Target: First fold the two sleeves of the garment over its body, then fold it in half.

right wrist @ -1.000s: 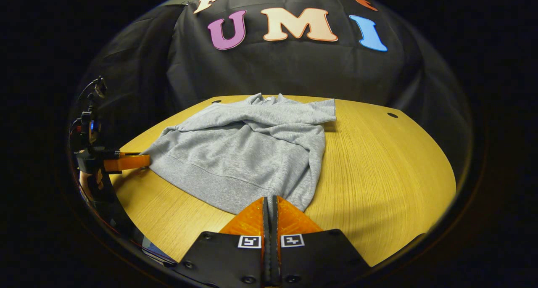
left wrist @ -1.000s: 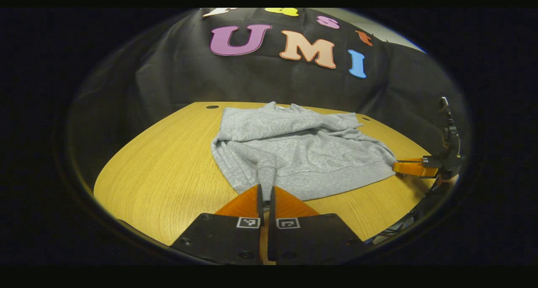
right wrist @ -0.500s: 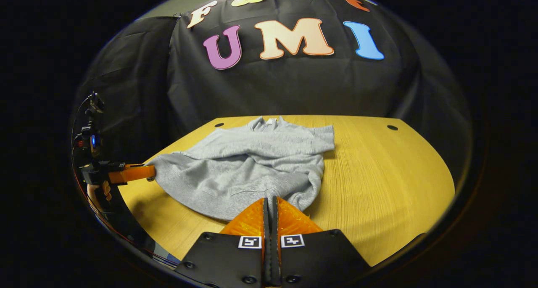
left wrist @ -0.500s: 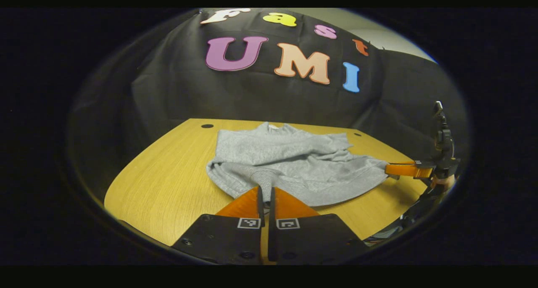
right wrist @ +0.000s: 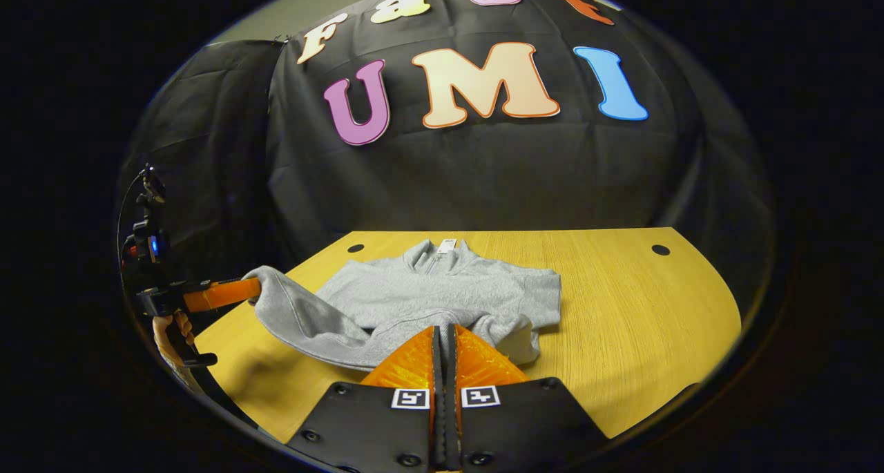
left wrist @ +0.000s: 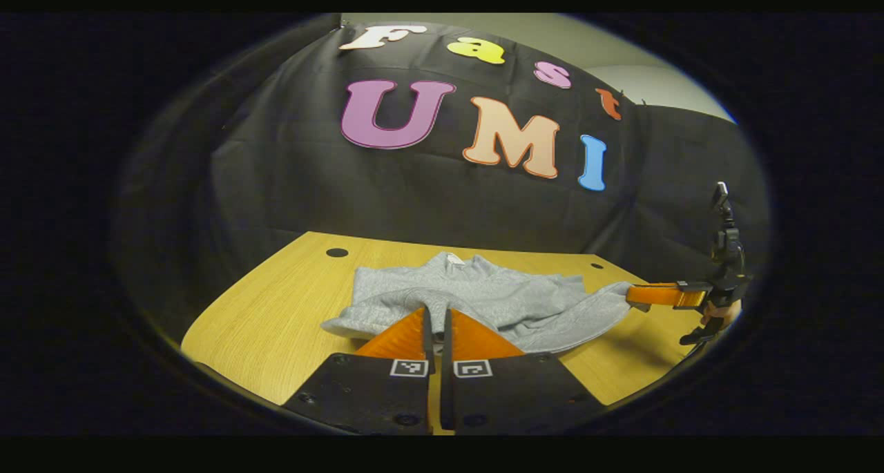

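A grey sweatshirt (left wrist: pixel 497 297) lies on the wooden table (left wrist: pixel 276 300), collar toward the booth wall, sleeves folded over its body. My left gripper (left wrist: pixel 435 310) is shut on one corner of the hem, which is raised off the table. In the right gripper view my right gripper (right wrist: pixel 445 328) is shut on the other hem corner of the sweatshirt (right wrist: pixel 442 293). The left gripper (right wrist: pixel 255 288) holds its corner up at the left there, and the hem sags between the two. The right gripper (left wrist: pixel 631 295) appears at the right of the left gripper view.
The table (right wrist: pixel 642 300) has bare wood to the right of the garment and small round holes (right wrist: pixel 661 250) near its far edge. A hand (right wrist: pixel 166 329) holds the left gripper beyond the table's left edge. The black cloth wall stands just behind the table.
Both grippers have lifted the hem off the table and carried it up and forward toward the collar. The lower body of the garment now hangs curled between them.
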`<state>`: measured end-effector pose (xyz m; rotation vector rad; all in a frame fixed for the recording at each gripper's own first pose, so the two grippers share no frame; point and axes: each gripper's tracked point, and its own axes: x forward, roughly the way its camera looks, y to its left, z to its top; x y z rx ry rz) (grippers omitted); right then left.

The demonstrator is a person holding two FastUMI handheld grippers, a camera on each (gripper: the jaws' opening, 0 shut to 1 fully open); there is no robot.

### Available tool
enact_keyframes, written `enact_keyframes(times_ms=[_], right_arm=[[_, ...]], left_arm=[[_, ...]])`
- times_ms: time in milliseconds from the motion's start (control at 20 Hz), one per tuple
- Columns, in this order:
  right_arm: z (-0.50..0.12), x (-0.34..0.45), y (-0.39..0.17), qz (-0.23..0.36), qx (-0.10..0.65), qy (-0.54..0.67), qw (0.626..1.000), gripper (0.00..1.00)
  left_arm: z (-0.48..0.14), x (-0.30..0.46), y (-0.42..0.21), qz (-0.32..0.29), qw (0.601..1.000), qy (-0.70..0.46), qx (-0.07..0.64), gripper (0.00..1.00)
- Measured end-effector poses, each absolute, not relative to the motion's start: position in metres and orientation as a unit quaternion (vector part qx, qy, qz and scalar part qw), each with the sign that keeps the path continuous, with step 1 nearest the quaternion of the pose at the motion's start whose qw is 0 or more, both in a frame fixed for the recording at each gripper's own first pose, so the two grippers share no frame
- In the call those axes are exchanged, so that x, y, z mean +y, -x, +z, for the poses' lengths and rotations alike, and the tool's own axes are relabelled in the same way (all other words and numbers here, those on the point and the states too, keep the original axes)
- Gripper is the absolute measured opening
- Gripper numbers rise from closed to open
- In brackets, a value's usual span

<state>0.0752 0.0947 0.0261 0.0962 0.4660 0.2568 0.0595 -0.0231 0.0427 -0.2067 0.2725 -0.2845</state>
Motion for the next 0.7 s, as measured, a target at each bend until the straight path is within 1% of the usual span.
enact_keyframes(times_ms=[150, 400, 700], right_arm=[[0.015, 0.088, -0.104, 0.119, 0.257, -0.104, 0.953, 0.02], [0.004, 0.066, -0.140, 0.095, 0.270, -0.169, 0.943, 0.02], [-0.027, 0.061, -0.173, 0.077, 0.304, -0.160, 0.936, 0.02]], left_arm=[[0.043, -0.025, -0.089, -0.133, 0.975, 0.110, 0.139, 0.00], [0.042, -0.024, -0.129, -0.111, 0.975, 0.129, 0.144, 0.00], [0.016, -0.037, -0.178, -0.097, 0.976, 0.106, 0.164, 0.00]])
